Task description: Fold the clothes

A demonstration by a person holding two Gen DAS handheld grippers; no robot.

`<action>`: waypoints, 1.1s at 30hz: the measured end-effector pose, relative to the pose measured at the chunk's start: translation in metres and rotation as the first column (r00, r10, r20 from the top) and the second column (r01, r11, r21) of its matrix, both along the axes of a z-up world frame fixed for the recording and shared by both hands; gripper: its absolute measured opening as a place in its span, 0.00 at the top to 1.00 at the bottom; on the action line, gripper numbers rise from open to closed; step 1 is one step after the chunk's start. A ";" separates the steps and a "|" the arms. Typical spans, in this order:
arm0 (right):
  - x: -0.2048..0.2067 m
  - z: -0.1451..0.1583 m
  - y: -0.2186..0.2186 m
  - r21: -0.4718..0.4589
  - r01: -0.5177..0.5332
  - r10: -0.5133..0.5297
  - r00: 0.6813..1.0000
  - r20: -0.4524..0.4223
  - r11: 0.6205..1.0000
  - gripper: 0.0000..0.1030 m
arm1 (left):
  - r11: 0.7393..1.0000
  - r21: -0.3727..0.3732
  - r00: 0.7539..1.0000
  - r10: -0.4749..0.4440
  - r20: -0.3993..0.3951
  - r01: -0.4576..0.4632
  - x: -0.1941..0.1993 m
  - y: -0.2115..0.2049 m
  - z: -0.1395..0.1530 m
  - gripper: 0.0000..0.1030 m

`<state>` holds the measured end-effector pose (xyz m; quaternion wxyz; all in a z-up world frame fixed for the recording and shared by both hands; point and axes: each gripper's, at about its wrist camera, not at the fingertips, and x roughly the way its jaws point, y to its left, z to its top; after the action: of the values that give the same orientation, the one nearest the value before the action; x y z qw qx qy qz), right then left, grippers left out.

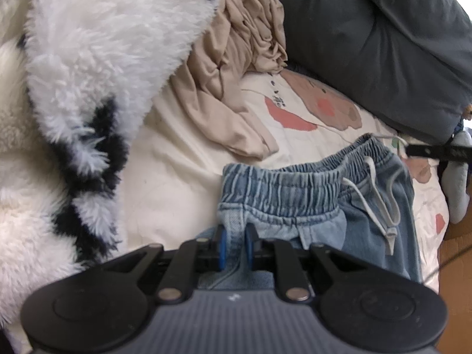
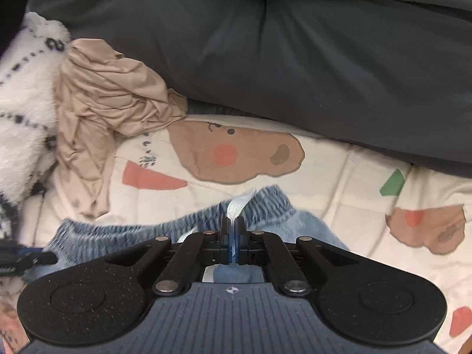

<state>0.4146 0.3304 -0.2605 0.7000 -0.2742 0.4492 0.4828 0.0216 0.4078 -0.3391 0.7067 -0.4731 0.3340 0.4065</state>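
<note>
Gripping the denim shorts (image 1: pixel 309 194) at the waistband, the left gripper (image 1: pixel 236 243) pinched a fabric fold. The right gripper (image 2: pixel 233 230), jaws fully closed, held the drawstring (image 2: pixel 237 205) at twelve o'clock. Next, probably, a joint lift to spread them on the bed (image 1: pixel 177 183).

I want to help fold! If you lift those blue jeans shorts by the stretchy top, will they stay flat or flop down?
Probably flop: the denim shorts look soft and already bunch between the left gripper. Their gathered waistband likely stretches and sags.
</note>
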 end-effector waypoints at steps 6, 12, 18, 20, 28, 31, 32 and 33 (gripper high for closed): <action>-0.023 0.016 -0.036 0.011 -0.009 0.009 0.999 -0.034 1.000 1.00 | 1.000 0.013 1.000 -0.003 -0.014 0.003 0.002 0.000 0.001 0.87; -0.046 0.014 -0.072 -0.020 -0.028 0.026 0.996 -0.080 0.999 1.00 | 1.000 0.025 1.000 -0.008 -0.026 0.009 0.004 0.003 0.002 0.87; -0.060 -0.005 -0.103 -0.120 -0.053 0.035 0.989 -0.145 0.991 0.98 | 0.999 0.040 0.999 -0.011 -0.035 0.012 0.002 0.007 0.001 0.87; -0.056 -0.004 -0.110 -0.126 -0.044 0.025 0.988 -0.150 0.991 0.98 | 0.999 0.046 0.999 -0.010 -0.037 0.012 0.001 0.009 0.001 0.87; -0.019 0.015 -0.115 -0.109 -0.018 0.009 0.996 -0.084 0.994 0.96 | 0.997 0.078 0.997 -0.021 -0.069 0.026 0.004 0.017 0.004 0.87; 0.000 0.019 -0.107 -0.101 -0.009 0.004 0.999 -0.051 0.995 0.96 | 0.997 0.073 0.997 -0.020 -0.074 0.025 0.005 0.017 0.003 0.87; 0.006 0.019 -0.104 -0.096 -0.003 -0.001 0.999 -0.040 0.995 0.96 | 0.997 0.072 0.997 -0.020 -0.075 0.026 0.005 0.017 0.002 0.87; 0.012 0.020 -0.101 -0.090 0.002 -0.005 1.000 -0.029 0.996 0.96 | 0.997 0.071 0.997 -0.024 -0.078 0.029 0.006 0.018 0.002 0.87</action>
<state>0.4265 0.2294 -0.2405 0.6811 -0.2978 0.4811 0.4647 0.0272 0.4256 -0.3373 0.7154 -0.4268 0.3523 0.4267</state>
